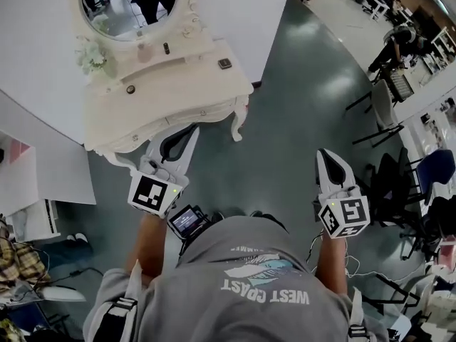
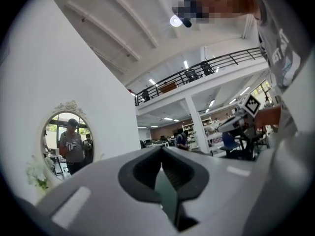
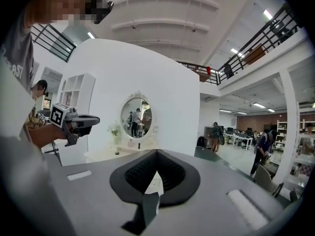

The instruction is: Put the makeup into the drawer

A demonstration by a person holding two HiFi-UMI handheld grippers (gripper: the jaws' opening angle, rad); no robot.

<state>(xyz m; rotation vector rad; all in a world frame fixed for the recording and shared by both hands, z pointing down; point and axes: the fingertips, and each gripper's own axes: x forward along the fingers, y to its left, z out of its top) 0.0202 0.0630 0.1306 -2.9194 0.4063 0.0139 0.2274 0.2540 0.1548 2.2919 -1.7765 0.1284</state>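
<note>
Nothing done yet — left gripper [image 1: 187, 135] and right gripper [image 1: 326, 157] both empty, fingers pressed together; makeup [image 1: 224, 63] sits on the table [image 1: 185, 84] at 12 o'clock, drawer [image 1: 206, 111] closed

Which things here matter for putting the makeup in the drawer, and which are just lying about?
Job: dressing table, its drawer front, square compact, small round pot, pale bottle, dark tube; left gripper and right gripper, both shut, empty.
Just about: flowers, oval mirror, chair.
</note>
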